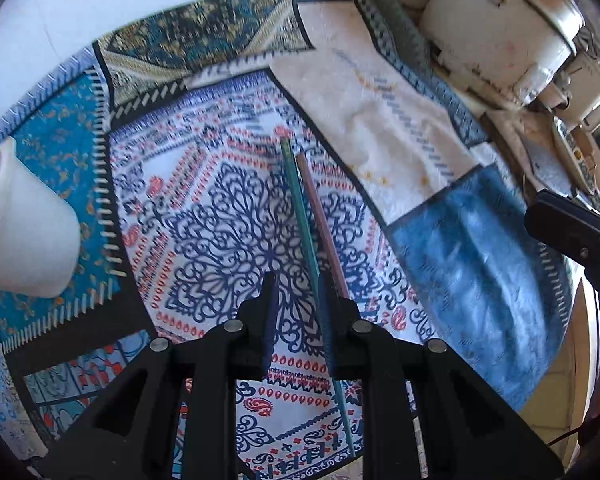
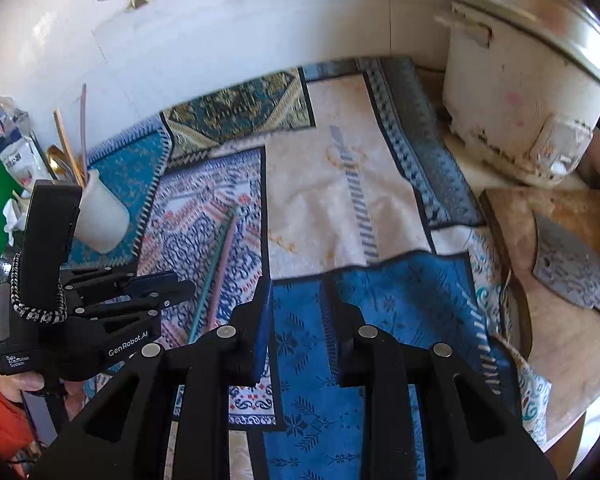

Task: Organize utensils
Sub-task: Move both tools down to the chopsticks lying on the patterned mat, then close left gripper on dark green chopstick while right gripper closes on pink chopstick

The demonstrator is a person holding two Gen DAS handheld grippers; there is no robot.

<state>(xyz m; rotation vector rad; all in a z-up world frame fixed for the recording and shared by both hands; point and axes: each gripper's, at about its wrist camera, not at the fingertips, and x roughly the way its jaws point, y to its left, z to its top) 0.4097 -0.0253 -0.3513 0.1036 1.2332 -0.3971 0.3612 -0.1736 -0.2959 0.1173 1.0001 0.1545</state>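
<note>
My left gripper (image 1: 296,296) jaws stand spread, empty, above the patterned cloth (image 1: 220,216). Green chopstick (image 1: 300,208) and pink chopstick (image 1: 320,216) lie together toward twelve o'clock. White cup (image 1: 28,240) sits at nine. My right gripper (image 2: 300,308) is spread, empty.

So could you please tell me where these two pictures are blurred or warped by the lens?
Left wrist view: motion smear on the blue cloth at right, while the two chopsticks stay fairly crisp. Right wrist view: fisheye bends the tiled wall, and the rice cooker looks soft and bowed.
</note>
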